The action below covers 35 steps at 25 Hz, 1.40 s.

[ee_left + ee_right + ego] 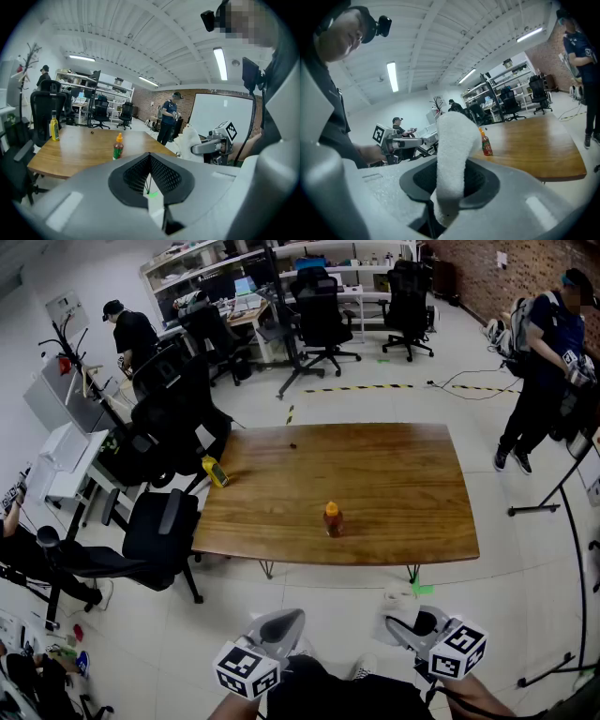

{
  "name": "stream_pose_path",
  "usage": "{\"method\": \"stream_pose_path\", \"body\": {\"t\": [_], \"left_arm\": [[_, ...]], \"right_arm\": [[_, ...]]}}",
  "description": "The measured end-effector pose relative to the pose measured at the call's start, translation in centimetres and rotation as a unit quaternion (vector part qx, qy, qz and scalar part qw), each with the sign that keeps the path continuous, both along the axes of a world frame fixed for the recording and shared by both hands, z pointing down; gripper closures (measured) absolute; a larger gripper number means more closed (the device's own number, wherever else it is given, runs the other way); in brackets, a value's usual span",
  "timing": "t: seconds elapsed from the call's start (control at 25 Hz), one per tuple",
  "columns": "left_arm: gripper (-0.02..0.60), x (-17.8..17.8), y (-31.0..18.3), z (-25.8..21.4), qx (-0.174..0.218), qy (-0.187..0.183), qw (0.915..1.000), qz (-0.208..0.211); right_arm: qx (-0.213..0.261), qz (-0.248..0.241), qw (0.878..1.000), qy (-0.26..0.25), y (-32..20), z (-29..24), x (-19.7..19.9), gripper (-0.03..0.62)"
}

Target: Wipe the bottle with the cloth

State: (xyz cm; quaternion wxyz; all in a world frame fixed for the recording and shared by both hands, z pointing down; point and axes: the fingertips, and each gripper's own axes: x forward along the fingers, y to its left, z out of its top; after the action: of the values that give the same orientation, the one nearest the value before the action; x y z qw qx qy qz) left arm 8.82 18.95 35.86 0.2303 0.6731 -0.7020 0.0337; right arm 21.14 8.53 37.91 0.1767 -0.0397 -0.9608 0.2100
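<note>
My left gripper [150,158], jaws together, and my right gripper [449,187], clamped on the white cloth [453,150], are held short of the worktop [394,474]. The bottle [333,519] stands upright near its front edge. A yellow bottle [215,471] stands at the left edge, with a black office chair [159,540] beside it.

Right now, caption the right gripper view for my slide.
The right claw grips the cloth; bottle ahead on table.

Two bottles [333,519] [216,471], one cloth [452,154]
</note>
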Motion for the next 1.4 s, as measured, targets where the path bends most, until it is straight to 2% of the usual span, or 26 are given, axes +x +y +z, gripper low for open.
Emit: {"method": "stream_pose_path", "body": {"t": [0.16, 0.36, 0.48, 0.64, 0.76, 0.88, 1.08, 1.2, 1.32, 1.4], "left_arm": [[0.569, -2.3, -1.6, 0.2, 0.003, -0.007, 1.0000, -0.001], [0.569, -7.5, -5.2, 1.7, 0.010, -0.021, 0.9993, 0.030], [0.569, -11.5, -7.4, 2.2, 0.017, -0.034, 0.9970, 0.068], [0.569, -16.3, -10.0, 2.1, 0.038, -0.050, 0.9887, 0.136], [0.564, -17.8, -12.4, 2.5, 0.046, -0.050, 0.9812, 0.180], [0.478, -17.3, -15.4, 3.7, 0.036, -0.040, 0.9682, 0.244], [0.431, -17.2, -19.1, 5.6, 0.039, -0.043, 0.9460, 0.319], [0.365, -16.3, -21.8, 7.8, 0.049, -0.080, 0.9253, 0.367], [0.337, -15.0, -23.7, 9.9, 0.045, -0.119, 0.9032, 0.410], [0.325, -14.3, -24.3, 11.6, 0.029, -0.129, 0.8957, 0.425]], "right_arm": [[0.012, -0.007, 1.000, -0.006, -1.3, 0.2, -2.3, 0.510], [0.018, 0.010, 1.000, 0.003, -3.4, 1.2, -6.5, 0.509], [0.013, 0.039, 0.999, 0.012, -4.5, 1.4, -9.7, 0.509], [-0.006, 0.081, 0.997, 0.015, -5.9, 1.4, -13.9, 0.509], [-0.025, 0.116, 0.993, 0.017, -7.4, 1.9, -14.9, 0.509], [-0.005, 0.142, 0.989, 0.039, -8.6, 2.9, -14.9, 0.509], [-0.014, 0.129, 0.990, 0.048, -7.7, 5.3, -16.8, 0.509], [-0.007, 0.132, 0.989, 0.066, -8.2, 8.7, -17.4, 0.508], [-0.002, 0.144, 0.986, 0.080, -8.7, 10.9, -18.0, 0.510], [-0.012, 0.153, 0.986, 0.065, -8.7, 11.2, -18.5, 0.510]]}}
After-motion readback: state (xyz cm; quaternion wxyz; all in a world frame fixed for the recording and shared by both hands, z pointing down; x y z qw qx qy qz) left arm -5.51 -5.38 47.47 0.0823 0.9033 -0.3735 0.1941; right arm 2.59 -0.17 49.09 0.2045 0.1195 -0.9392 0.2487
